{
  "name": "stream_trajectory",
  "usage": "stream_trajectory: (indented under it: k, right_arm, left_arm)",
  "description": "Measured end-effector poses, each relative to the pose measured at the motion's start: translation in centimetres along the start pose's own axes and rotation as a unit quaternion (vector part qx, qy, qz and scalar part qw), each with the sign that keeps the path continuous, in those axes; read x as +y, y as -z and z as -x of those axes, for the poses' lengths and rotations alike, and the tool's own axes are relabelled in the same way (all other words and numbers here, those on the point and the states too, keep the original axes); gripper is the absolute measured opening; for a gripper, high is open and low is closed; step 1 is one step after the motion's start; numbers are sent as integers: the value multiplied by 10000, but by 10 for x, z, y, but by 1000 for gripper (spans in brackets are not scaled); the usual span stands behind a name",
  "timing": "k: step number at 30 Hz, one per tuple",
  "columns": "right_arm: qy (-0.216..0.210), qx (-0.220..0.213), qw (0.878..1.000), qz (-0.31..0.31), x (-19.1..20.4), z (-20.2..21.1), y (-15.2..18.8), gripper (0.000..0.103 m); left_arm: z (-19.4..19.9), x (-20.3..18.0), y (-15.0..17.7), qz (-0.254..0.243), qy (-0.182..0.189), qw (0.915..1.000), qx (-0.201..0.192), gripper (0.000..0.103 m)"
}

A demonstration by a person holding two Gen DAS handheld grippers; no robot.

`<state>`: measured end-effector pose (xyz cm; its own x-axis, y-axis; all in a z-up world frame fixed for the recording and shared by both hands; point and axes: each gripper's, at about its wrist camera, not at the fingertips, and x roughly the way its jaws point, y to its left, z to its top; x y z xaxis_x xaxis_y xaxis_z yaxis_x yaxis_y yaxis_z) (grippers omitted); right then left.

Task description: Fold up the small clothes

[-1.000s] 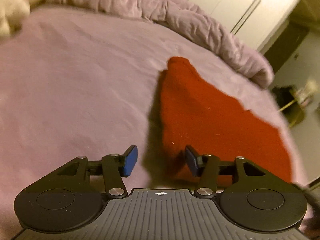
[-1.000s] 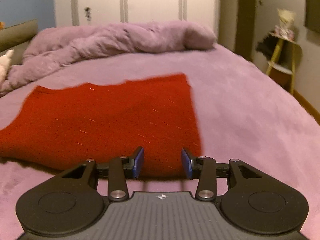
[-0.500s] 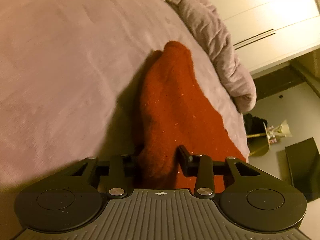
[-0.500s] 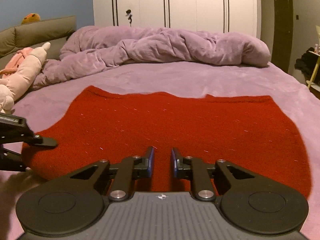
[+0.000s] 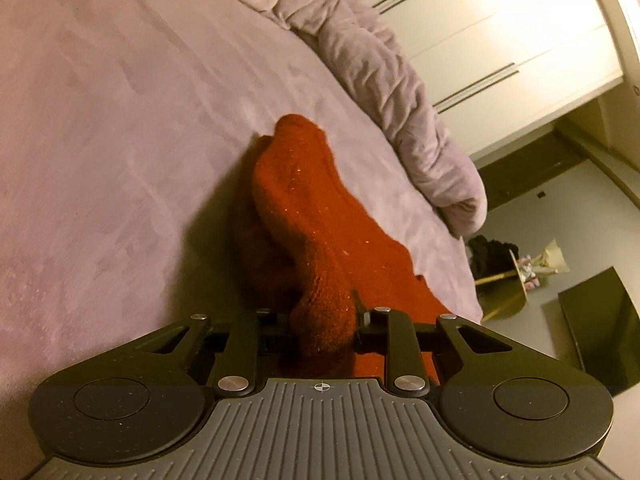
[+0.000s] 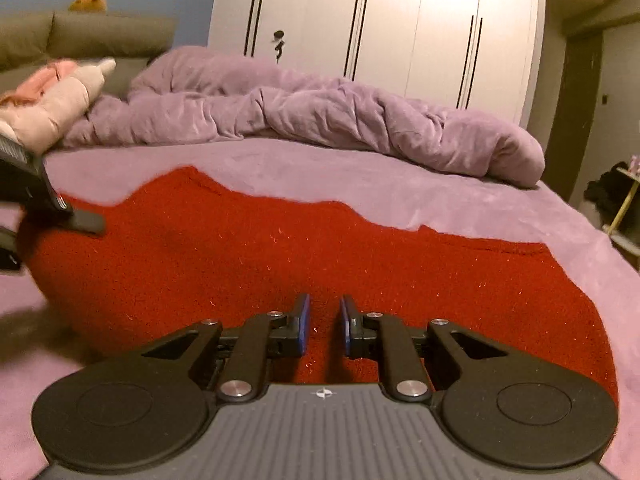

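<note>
2 grippers' jaws pinch red cloth on lilac bed, white wardrobe behind.

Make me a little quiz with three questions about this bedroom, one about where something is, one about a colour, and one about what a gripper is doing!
1. Where does the red garment lie?
A. on the purple bed
B. on the floor
C. inside the wardrobe

2. What colour is the crumpled duvet?
A. green
B. purple
C. white

3. What is the left gripper doing?
A. hanging open above the bed
B. gripping a plush toy
C. pinching a bunched edge of the garment

Answers:
1. A, it is spread on the sheet.
2. B, it matches the purple bed.
3. C, red fabric is squeezed between its fingers, which have just been closing.
</note>
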<state>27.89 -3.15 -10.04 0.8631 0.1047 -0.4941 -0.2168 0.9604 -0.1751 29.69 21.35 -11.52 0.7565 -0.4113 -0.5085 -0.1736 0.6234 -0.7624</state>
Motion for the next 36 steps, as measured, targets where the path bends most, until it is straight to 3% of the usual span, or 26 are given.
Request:
stream_trajectory:
  k: [4, 8, 14, 17, 20, 23, 31, 36]
  right_arm:
    - [-38, 155, 9984, 541, 11, -19, 6, 16]
    - [-232, 208, 9985, 452, 5, -24, 7, 17]
    - [-575, 154, 9982, 15, -21, -1, -2, 18]
    - [-75, -9, 9993, -364, -44, 28, 1, 26]
    - [233, -112, 9953, -936, -79, 53, 13, 28]
    - [685, -62, 9918, -1074, -106, 67, 25, 28]
    - [1206, 137, 9833, -1357, -146, 89, 57, 28]
    - [1287, 231, 9808, -1447, -159, 89, 64, 28]
  left_arm:
    - [0, -5, 0, -88, -11, 10000, 9, 26]
    - [-2, -15, -1, -146, -3, 9999, -18, 25]
    - [8, -55, -1, -786, 30, 9968, -123, 25]
    - [8, -82, 1, -1187, 24, 9928, -138, 24]
    - [2, -114, 11, -1579, 127, 9873, -95, 24]
    - [-11, -144, 27, -1864, 336, 9819, 5, 24]
    - [-71, -189, 91, -2190, 777, 9704, 651, 24]
    - [-133, -176, 136, -2144, 457, 9630, 1568, 26]
